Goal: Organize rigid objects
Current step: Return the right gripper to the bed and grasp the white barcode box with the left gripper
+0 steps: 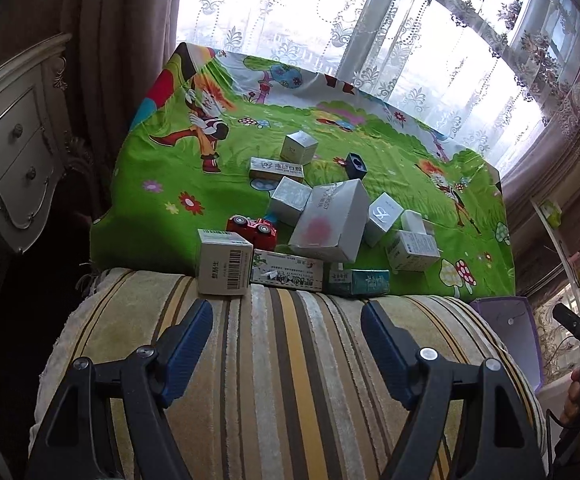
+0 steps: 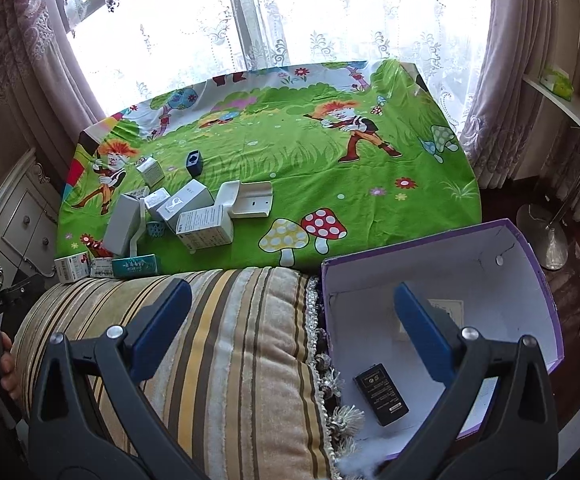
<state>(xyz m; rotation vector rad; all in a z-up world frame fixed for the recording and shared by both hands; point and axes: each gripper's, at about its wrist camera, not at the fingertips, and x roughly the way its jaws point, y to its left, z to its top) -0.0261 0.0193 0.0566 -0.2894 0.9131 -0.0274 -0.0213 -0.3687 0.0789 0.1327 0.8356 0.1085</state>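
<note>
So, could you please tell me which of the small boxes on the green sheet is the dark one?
The dark blue box with a round hole in its top, standing alone at the far side of the pile; the others are white, silver or teal.

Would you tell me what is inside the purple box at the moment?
Inside the purple box lies one small black box on the white floor. The right gripper hides part of the floor.

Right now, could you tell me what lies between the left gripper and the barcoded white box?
Only bare striped cushion. In the left wrist view the open left gripper hovers over it, and the barcoded white box stands just beyond, at the cushion's far edge.
</note>
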